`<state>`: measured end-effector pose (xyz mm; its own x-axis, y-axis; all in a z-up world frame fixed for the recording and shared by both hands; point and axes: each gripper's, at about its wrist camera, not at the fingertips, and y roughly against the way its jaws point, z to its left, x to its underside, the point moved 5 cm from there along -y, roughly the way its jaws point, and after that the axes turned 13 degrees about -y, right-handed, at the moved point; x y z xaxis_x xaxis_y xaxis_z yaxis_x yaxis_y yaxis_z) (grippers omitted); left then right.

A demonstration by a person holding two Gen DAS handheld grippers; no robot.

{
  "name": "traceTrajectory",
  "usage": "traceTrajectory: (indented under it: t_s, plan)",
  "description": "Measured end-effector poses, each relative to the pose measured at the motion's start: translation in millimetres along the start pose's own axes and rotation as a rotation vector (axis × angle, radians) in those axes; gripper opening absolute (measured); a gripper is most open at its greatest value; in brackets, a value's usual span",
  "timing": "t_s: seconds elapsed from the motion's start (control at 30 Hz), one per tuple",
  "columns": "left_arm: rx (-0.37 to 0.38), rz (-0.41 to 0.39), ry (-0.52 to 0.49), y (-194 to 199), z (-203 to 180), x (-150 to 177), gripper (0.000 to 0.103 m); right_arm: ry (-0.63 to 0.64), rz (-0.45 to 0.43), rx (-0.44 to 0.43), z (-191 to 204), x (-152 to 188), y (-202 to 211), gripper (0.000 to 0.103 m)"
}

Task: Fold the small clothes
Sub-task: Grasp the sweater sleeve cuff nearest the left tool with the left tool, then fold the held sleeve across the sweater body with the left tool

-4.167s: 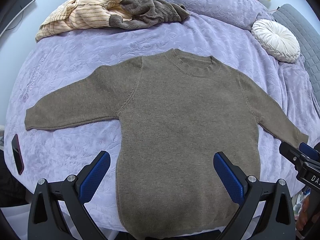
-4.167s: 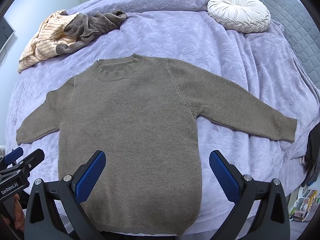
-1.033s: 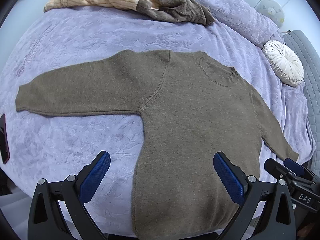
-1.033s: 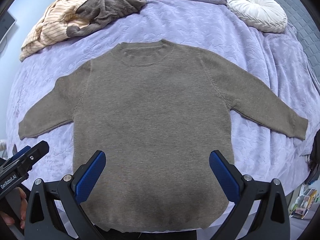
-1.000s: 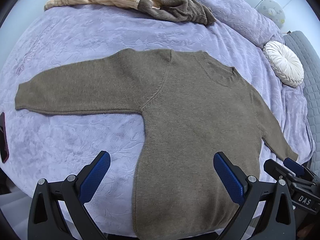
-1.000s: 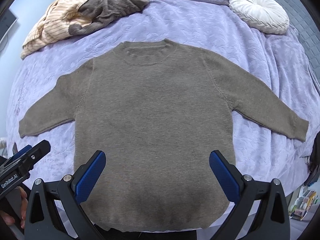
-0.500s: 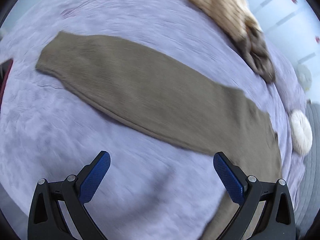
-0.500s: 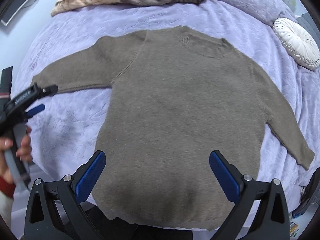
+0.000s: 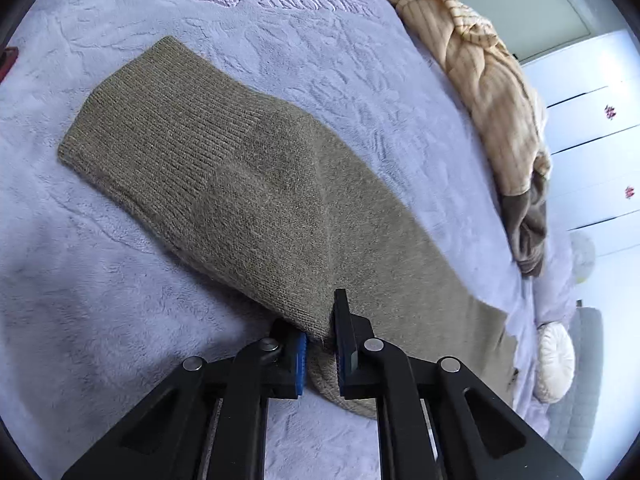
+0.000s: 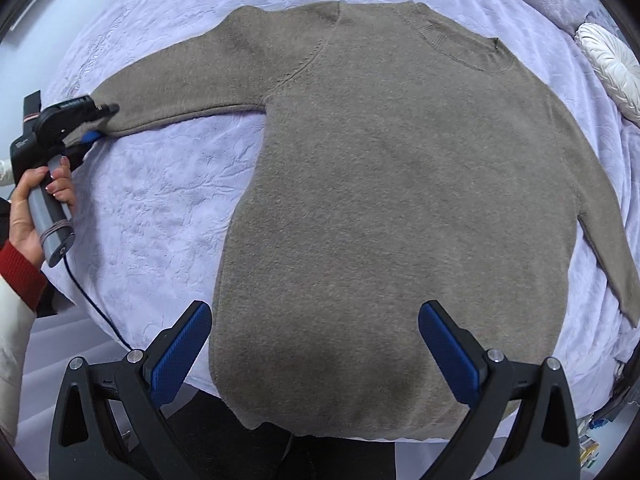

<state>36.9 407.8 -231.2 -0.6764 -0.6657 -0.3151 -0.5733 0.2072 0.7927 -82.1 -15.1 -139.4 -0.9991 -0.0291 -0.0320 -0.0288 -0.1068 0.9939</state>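
Lilac plush bedspread [image 10: 160, 200] carries the brown sweater [image 10: 380, 200]; left gripper [image 9: 320, 344] pinches its sleeve [image 9: 224, 176], right gripper [image 10: 316, 348] gapes wide, empty.

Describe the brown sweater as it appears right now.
The brown sweater is a plain olive-brown knit with a ribbed crew neck and ribbed cuffs. It lies flat on the lilac bedspread, both sleeves spread. The left gripper has shut on one sleeve's lower edge near the cuff; nothing else touches it.
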Motion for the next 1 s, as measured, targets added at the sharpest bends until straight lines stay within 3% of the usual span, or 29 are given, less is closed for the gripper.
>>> traceTrajectory:
  t_s: [0.17,0.4,0.53,0.7,0.87,0.9,0.97,1.0]
  plan:
    - [0.064,-0.111,-0.180,29.0,-49.2,-6.7,0.010,0.001,-0.019,-0.015,-4.3,1.3,3.3,0.103]
    - [0.244,-0.154,-0.487,36.1,-202.0,7.1,0.010,-0.071,-0.045,-0.057,-38.5,-7.3,6.5,0.103]
    - [0.344,-0.113,-0.626,14.9,-298.9,39.3,0.010,-0.148,-0.073,-0.089,-75.0,-12.6,10.7,0.103]
    - [0.384,0.003,-0.784,-41.1,-392.6,109.8,0.010,-0.271,-0.084,-0.119,-131.6,-13.9,2.9,0.103]
    - [0.279,0.113,-0.921,-98.2,-430.9,177.5,0.010,-0.420,-0.067,-0.140,-200.9,-21.2,-24.1,0.103]
    - [0.259,0.131,-0.939,-105.4,-430.7,187.8,0.013,-0.437,-0.066,-0.141,-209.2,-22.8,-27.8,0.103]
    - [0.226,0.152,-0.957,-112.3,-422.1,205.9,0.032,-0.472,-0.078,-0.149,-229.1,-29.8,-34.6,0.103]
    - [0.218,0.145,-0.955,-112.8,-420.5,209.9,0.053,-0.487,-0.084,-0.148,-239.2,-35.0,-37.6,0.103]
